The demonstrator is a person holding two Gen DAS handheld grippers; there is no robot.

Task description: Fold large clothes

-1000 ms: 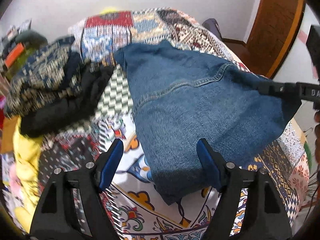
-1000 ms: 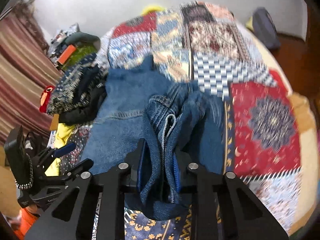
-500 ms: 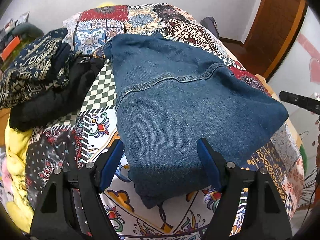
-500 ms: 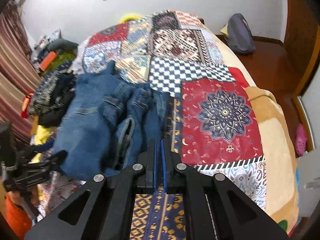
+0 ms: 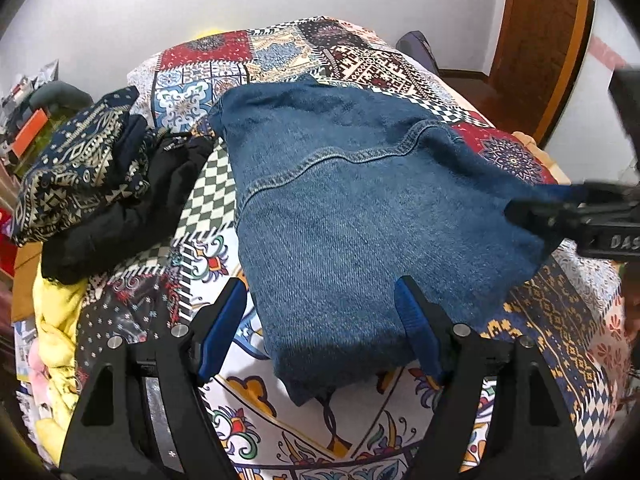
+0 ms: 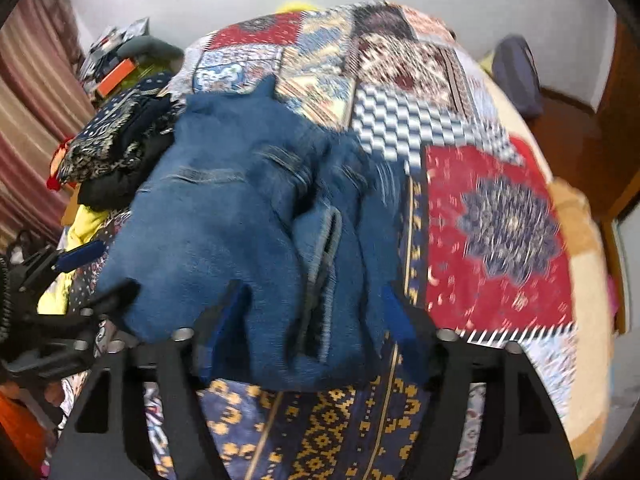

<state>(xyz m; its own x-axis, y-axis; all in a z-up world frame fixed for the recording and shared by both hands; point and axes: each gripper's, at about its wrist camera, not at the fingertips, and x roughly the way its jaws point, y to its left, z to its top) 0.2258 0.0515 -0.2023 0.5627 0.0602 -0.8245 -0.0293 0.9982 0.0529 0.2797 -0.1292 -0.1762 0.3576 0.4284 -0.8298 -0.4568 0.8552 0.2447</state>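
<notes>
A blue denim garment (image 5: pixel 360 208) lies folded on the patchwork bedspread (image 5: pixel 280 432). My left gripper (image 5: pixel 320 320) stands open over its near edge, blue pads wide apart and not touching the cloth. In the right wrist view the denim (image 6: pixel 224 220) is bunched into folds. My right gripper (image 6: pixel 312 316) straddles its near edge with its jaws opening; cloth lies between the pads, which do not press on it. One finger (image 5: pixel 540 210) of the right gripper shows at the denim's right corner. The left gripper (image 6: pixel 100 272) appears at the left edge.
A pile of dark patterned and black clothes (image 5: pixel 100 184) sits left of the denim, with yellow cloth (image 5: pixel 56 320) below it. A wooden door (image 5: pixel 540 40) and a dark bag (image 6: pixel 516 76) are at the right. A striped curtain (image 6: pixel 32 120) hangs at the left.
The right gripper let go of the bunched denim, drew back shut with nothing in it, then came back down with wide jaws over the garment's near edge. The denim settled flat. The left gripper stayed open.
</notes>
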